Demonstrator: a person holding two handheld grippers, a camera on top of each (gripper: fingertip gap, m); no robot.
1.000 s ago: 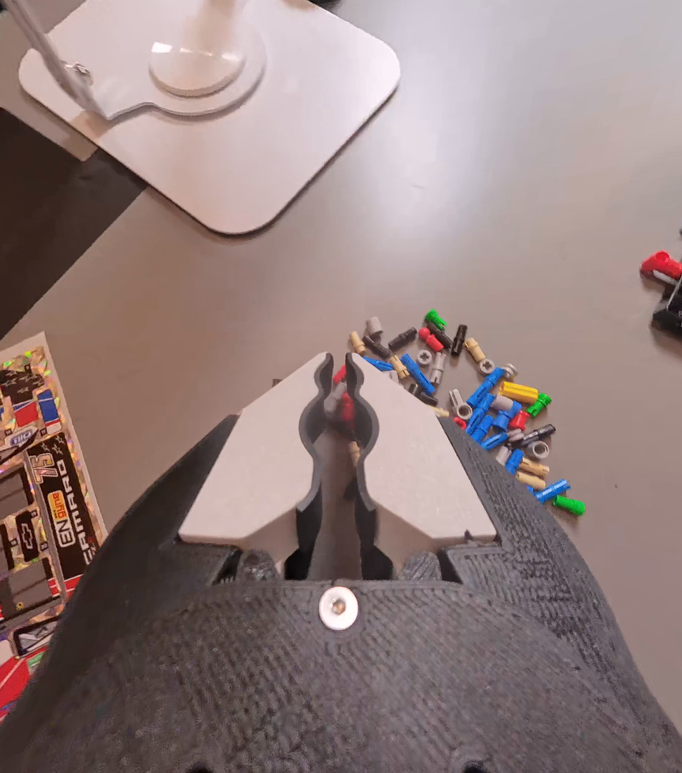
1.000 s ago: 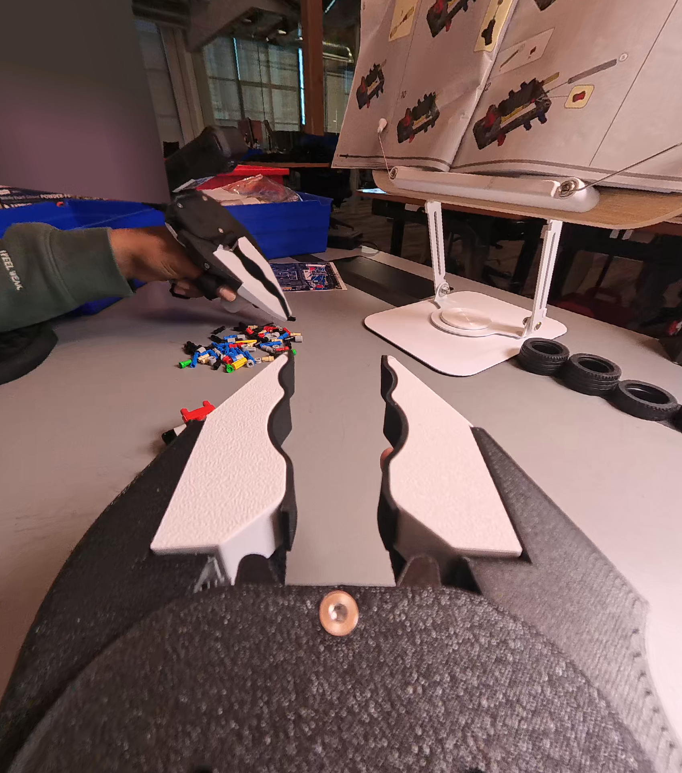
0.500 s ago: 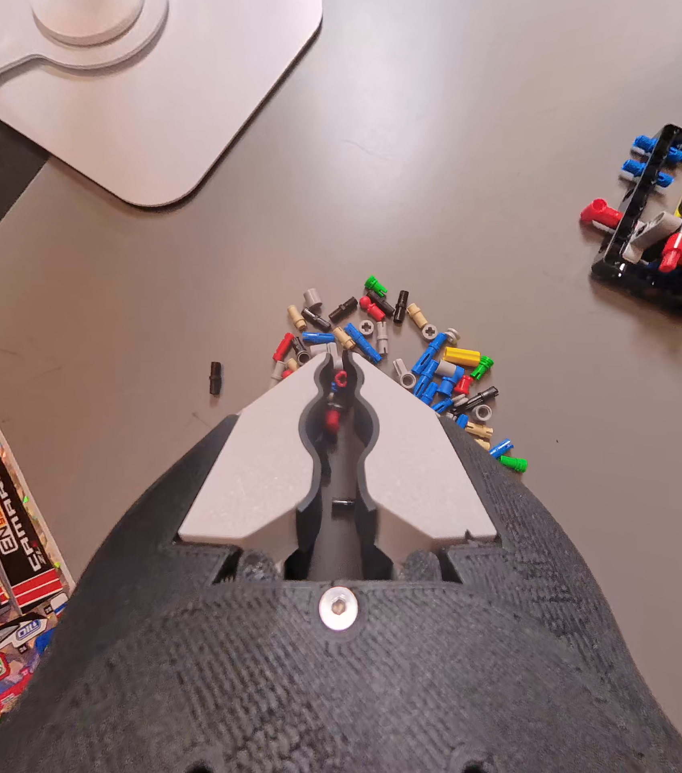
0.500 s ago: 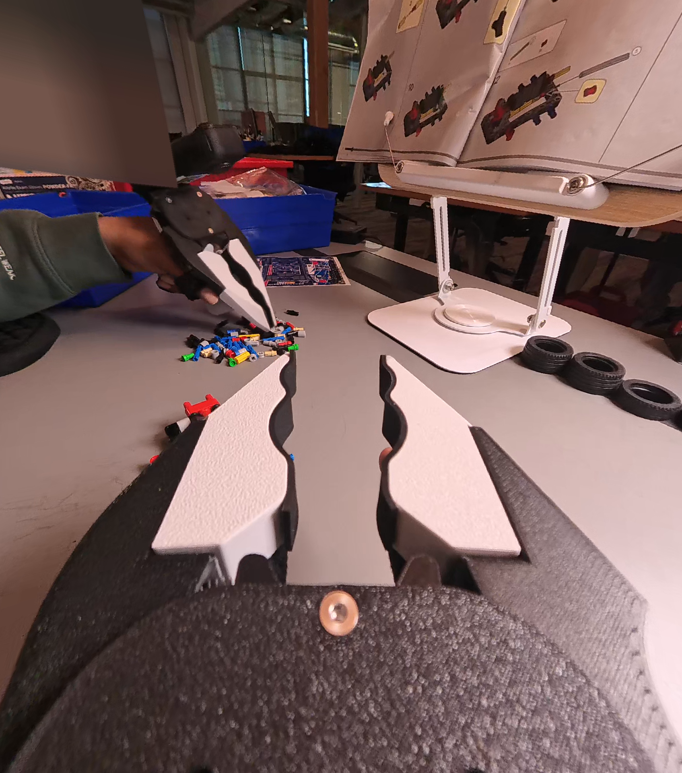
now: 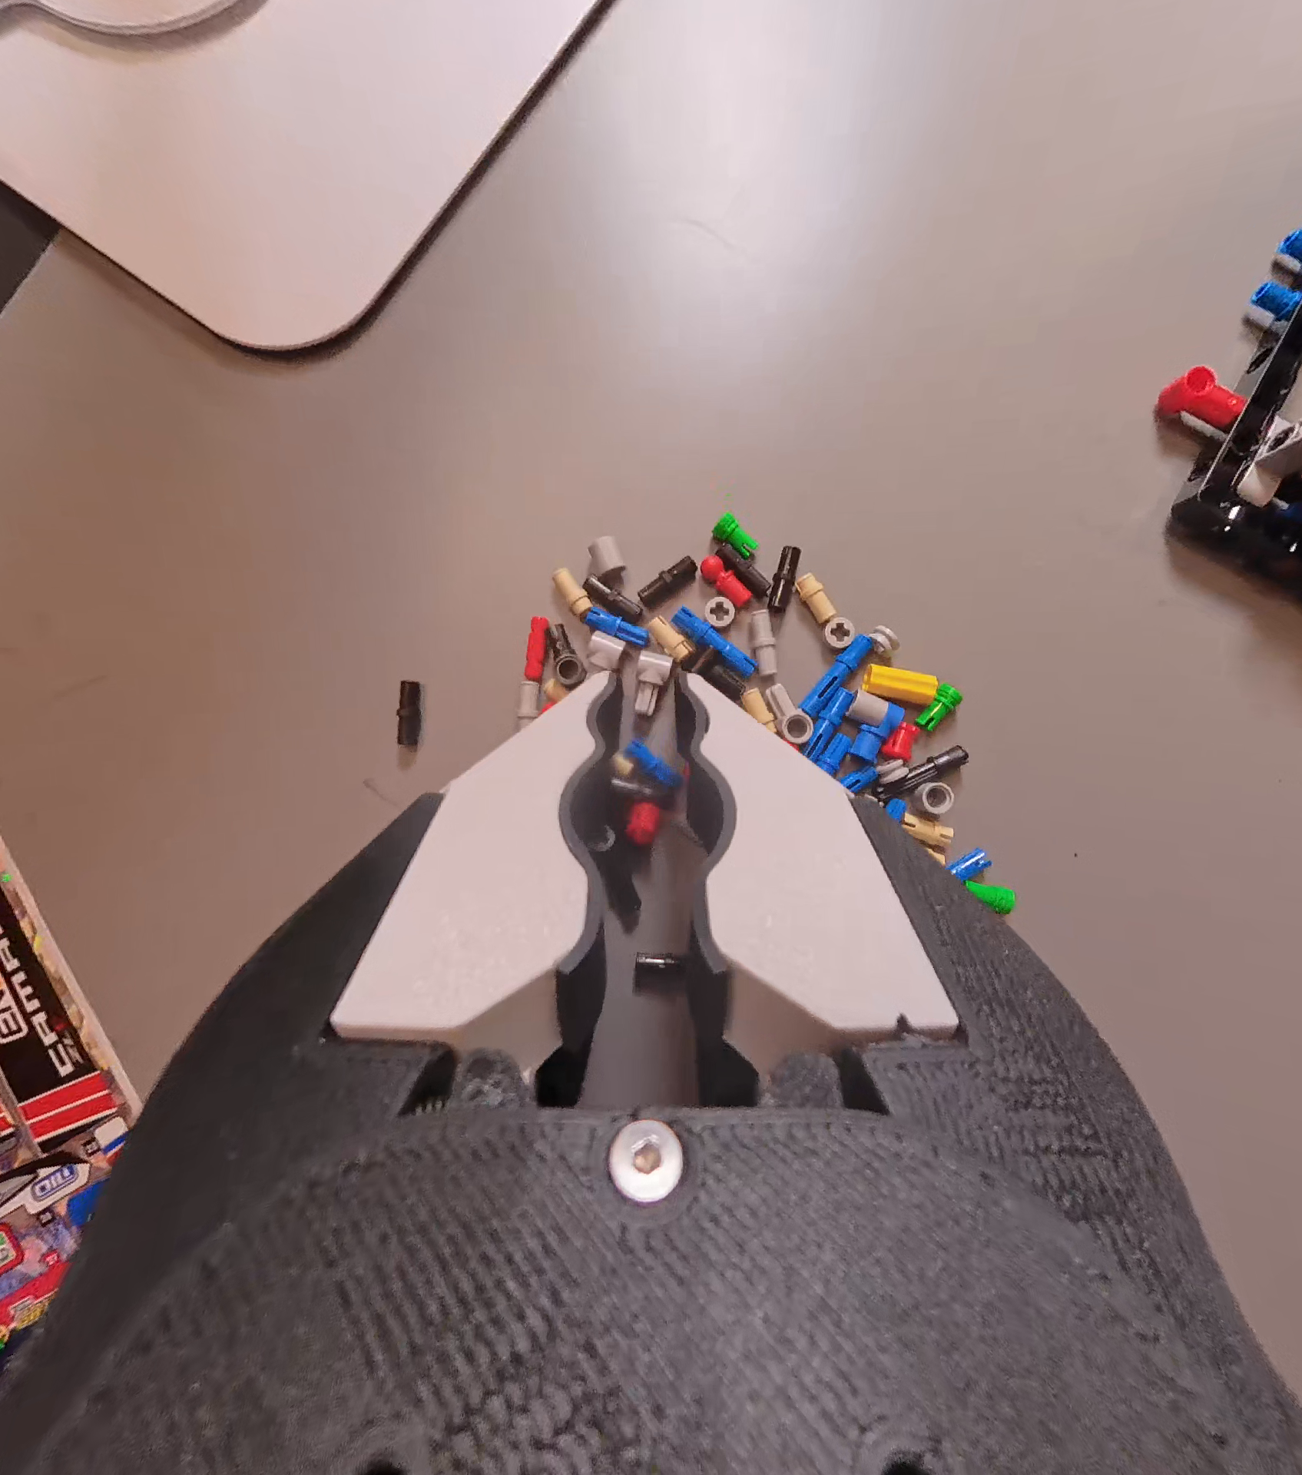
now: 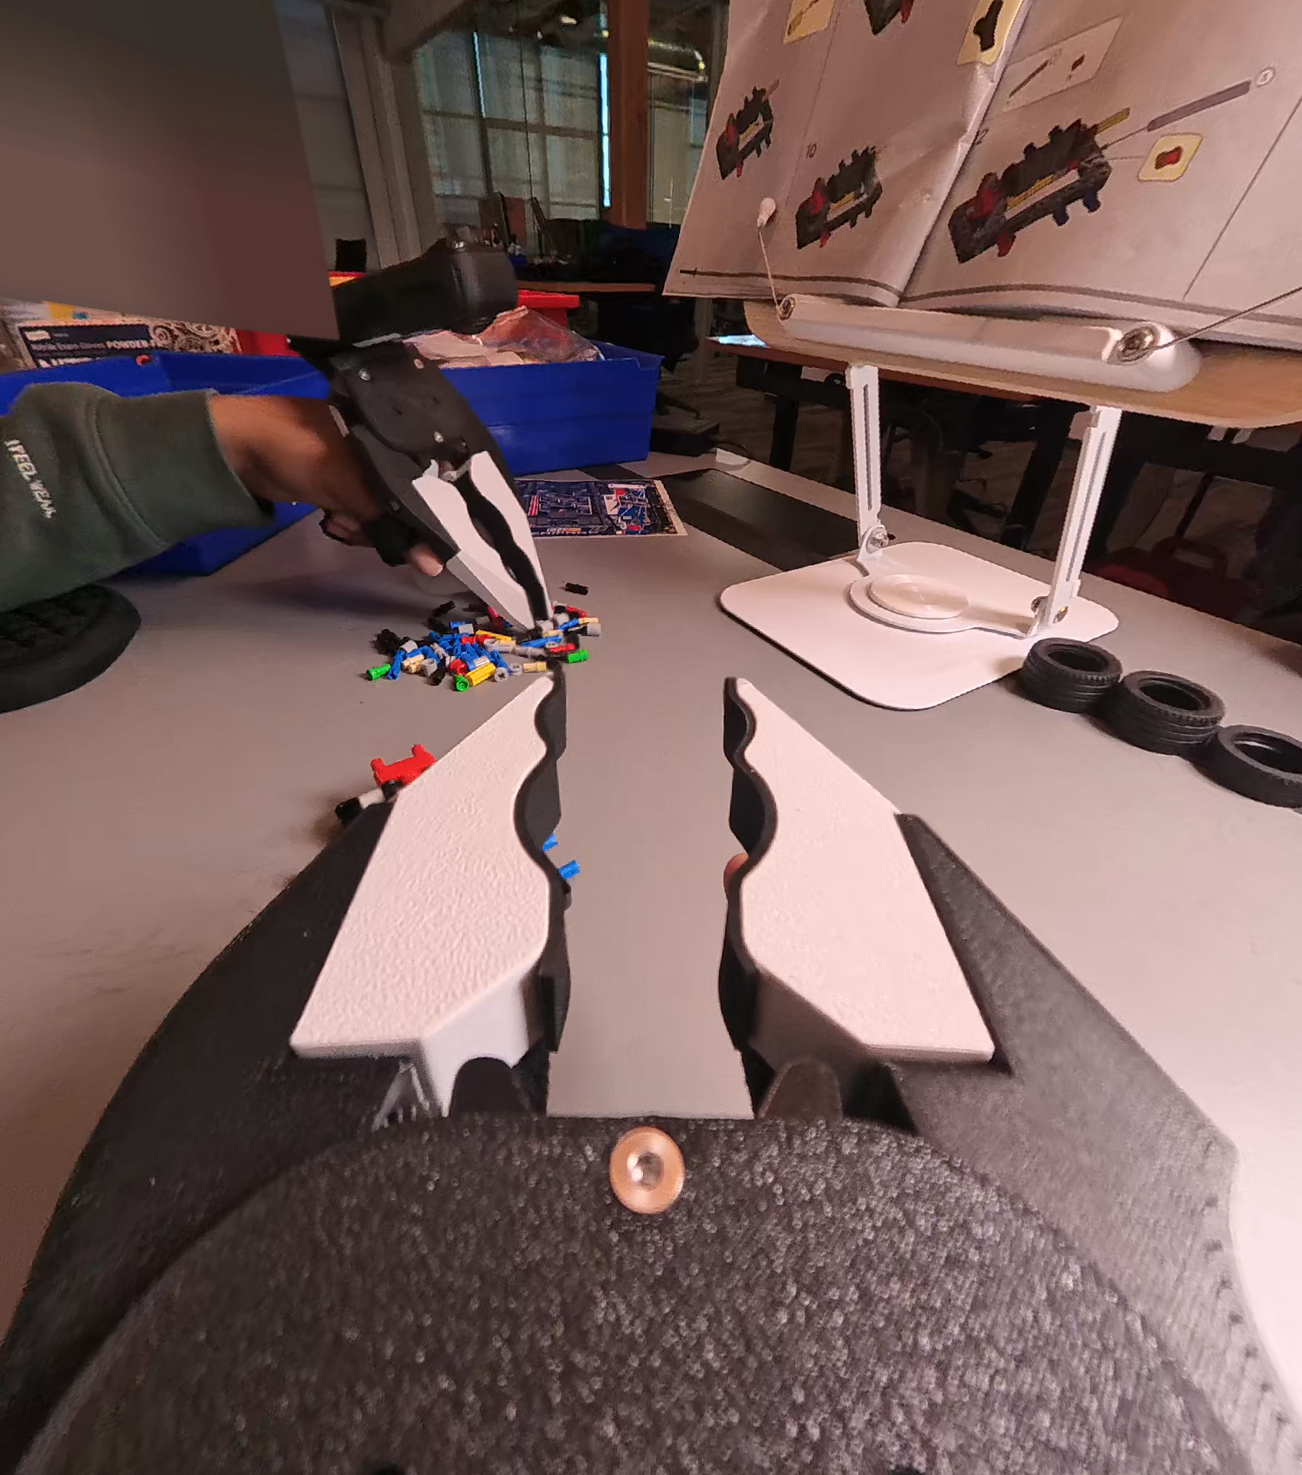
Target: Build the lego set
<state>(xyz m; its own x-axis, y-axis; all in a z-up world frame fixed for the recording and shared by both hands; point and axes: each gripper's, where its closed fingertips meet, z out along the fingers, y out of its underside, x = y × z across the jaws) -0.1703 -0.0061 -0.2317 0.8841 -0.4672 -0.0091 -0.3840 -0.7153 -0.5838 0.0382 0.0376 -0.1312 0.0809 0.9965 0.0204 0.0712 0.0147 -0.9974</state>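
Left gripper (image 5: 647, 686) dipping into pin pile (image 5: 751, 686) at desk (image 5: 871, 319) centre, jaws nearly closed around grey pin (image 5: 651, 678), grip unconfirmed. Right gripper (image 6: 643, 694) idling, jaws wide, empty. Frame (image 5: 1286, 479) at 2 o'clock. Advising isolating one pin before lifting.

Our two handheld grippers, one angled down, one held level.

Our left gripper (image 5: 643, 686) tilts steeply downward, its white fingers (image 5: 504, 870) nearly together at the tips. Our right gripper (image 6: 643, 690) lies low and level, fingers (image 6: 440, 886) spread wide apart. A green-sleeved arm (image 6: 65, 487) holds the left one.
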